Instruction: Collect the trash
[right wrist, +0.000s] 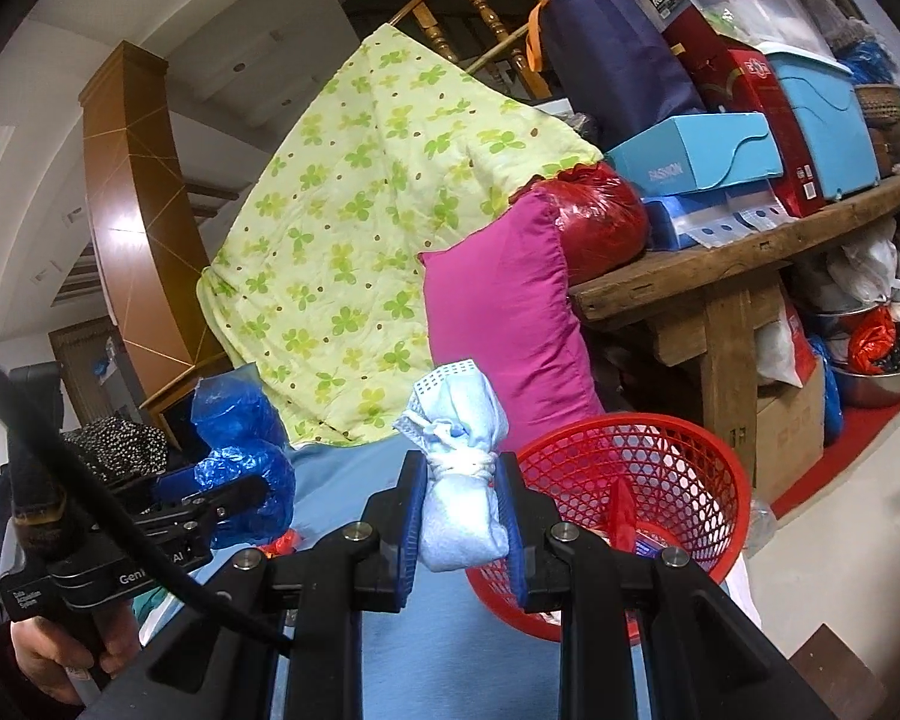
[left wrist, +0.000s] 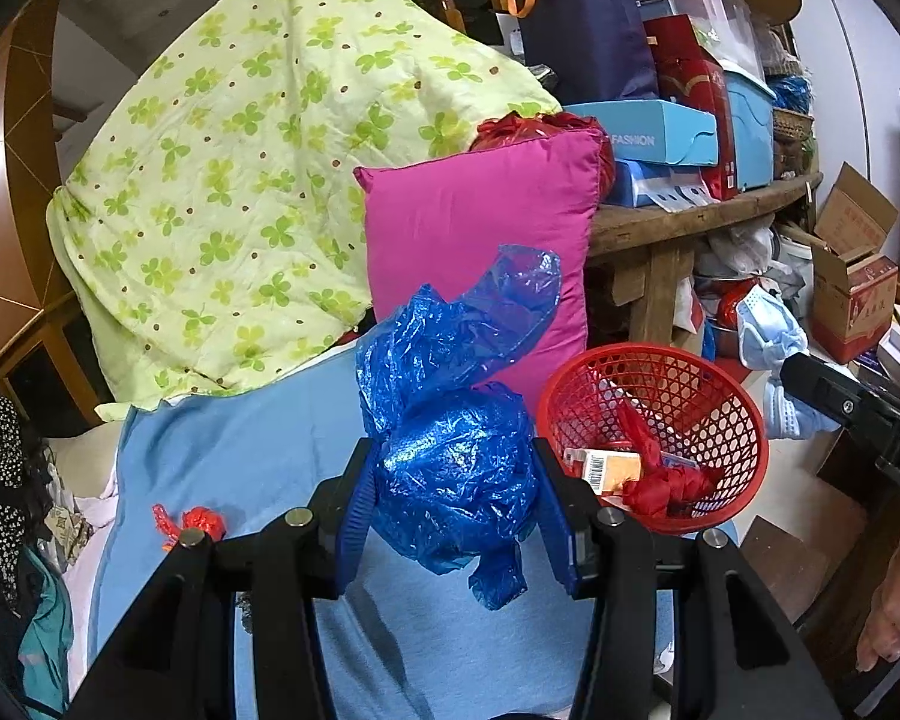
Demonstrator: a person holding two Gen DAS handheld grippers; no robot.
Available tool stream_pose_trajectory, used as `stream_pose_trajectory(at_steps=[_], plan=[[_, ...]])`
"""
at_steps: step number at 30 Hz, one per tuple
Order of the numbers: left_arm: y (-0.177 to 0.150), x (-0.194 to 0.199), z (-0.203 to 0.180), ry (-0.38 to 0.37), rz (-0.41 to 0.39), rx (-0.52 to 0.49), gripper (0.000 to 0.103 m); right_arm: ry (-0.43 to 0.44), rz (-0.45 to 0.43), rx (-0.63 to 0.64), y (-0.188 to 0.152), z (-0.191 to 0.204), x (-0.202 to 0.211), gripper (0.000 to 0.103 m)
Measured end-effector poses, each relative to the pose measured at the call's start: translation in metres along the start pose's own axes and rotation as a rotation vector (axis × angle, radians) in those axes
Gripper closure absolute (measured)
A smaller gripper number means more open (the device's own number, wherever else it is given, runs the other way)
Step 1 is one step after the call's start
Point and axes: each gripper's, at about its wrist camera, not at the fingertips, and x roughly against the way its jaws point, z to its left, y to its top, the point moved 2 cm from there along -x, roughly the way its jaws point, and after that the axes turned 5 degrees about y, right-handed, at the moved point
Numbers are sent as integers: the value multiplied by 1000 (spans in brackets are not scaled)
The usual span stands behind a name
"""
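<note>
My left gripper (left wrist: 453, 480) is shut on a crumpled blue plastic bag (left wrist: 450, 420) and holds it above the blue sheet (left wrist: 240, 456), just left of the red mesh basket (left wrist: 732, 396). The basket holds red wrappers and a barcoded carton. My right gripper (right wrist: 459, 507) is shut on a rolled light-blue face mask (right wrist: 459, 468) tied with its ear loops, held just left of the basket (right wrist: 678, 450). The left gripper and blue bag also show in the right wrist view (right wrist: 240, 462). A small red wrapper (left wrist: 195, 522) lies on the sheet.
A pink pillow (left wrist: 474, 240) and a green clover quilt (left wrist: 240, 180) lean behind the basket. A wooden bench (right wrist: 720, 264) stacked with boxes stands right, with clutter and cardboard boxes (left wrist: 852, 288) beneath. Clothes (left wrist: 0, 480) are piled left.
</note>
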Motion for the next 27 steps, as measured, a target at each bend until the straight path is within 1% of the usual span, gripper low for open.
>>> stream_pose_trajectory(at_steps=[7,27], plan=[[2,-8,-10,-10,10,-21,52,-10,-2,-15,-1,-7,1,78],[0,-31,-27,-29,53,-40,51,-38,15,-69,-7,-27,-6,78]])
